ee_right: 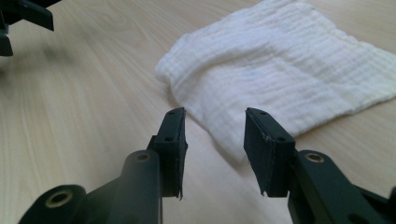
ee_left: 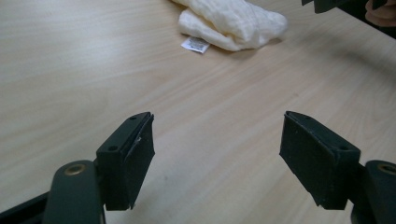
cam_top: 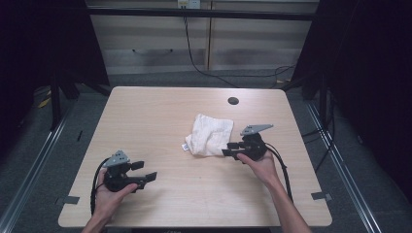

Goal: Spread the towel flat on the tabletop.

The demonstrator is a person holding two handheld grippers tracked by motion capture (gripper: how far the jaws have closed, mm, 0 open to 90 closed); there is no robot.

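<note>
Near the middle of the table (cam_top: 145, 111), the white cloth (cam_top: 210, 134) is lying in a soft folded heap, with its small tag (ee_left: 195, 44) poking out at one corner. Your right gripper (cam_top: 232, 148) is sitting just beside the cloth's edge, pointing at it with its jaws partly apart and holding nothing. Your left gripper (cam_top: 145, 172) is waiting well apart from the cloth, jaws wide and empty, so your right hand (cam_top: 262, 165) is the nearer one, I think.

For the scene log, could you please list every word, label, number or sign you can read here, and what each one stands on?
None can be read.
Small white tag at the edge of the folded white cloth: carries dark print, too small and blurred to read.
Tabletop, left gripper, right gripper: no lettering visible.
</note>
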